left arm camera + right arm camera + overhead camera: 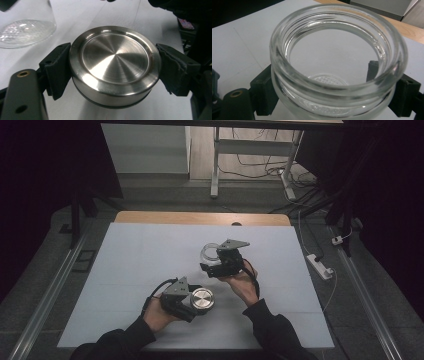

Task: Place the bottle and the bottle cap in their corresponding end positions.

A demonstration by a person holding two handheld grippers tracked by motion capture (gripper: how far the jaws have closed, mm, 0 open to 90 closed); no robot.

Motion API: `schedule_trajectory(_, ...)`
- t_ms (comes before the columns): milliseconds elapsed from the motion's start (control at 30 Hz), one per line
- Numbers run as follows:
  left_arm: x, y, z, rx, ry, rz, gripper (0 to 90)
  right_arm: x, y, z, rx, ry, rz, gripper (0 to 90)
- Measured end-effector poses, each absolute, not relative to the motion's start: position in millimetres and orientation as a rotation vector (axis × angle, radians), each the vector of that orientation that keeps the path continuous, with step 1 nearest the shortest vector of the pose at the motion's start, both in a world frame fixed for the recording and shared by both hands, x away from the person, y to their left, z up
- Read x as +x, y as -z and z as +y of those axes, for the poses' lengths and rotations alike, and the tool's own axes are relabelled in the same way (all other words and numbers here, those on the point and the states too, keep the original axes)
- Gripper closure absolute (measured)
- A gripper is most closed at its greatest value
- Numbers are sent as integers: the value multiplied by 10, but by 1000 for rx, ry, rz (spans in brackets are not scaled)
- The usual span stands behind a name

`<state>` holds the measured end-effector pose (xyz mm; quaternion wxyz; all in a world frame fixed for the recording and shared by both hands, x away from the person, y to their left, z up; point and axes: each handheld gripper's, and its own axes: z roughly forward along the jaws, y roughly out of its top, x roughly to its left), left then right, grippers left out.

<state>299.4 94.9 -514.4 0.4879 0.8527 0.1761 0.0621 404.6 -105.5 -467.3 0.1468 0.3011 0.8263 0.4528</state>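
Left gripper [113, 71] clamps a steel lid [114, 65]; right gripper [334, 92] clamps an empty, uncapped glass jar [337, 62] above the table [130, 265].

Ahead of the left gripper [196, 301], past the round brushed-steel lid [115, 65] clamped between its jaws, the clear glass jar [212, 255] gripped by the right gripper [216, 261] stands near and blocks a straight path forward. To the outer side of each gripper the white table sheet [135, 255] lies bare and passable. Beyond the jar, open sheet runs to the light wooden table edge [200, 218].
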Motion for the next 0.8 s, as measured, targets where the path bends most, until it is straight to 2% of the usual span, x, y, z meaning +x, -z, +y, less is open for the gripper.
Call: schedule_trajectory(800, 3122, 5389, 803, 2205, -175, 489, 191, 4407, 4913, -760, 890, -1229, 2389, 144)
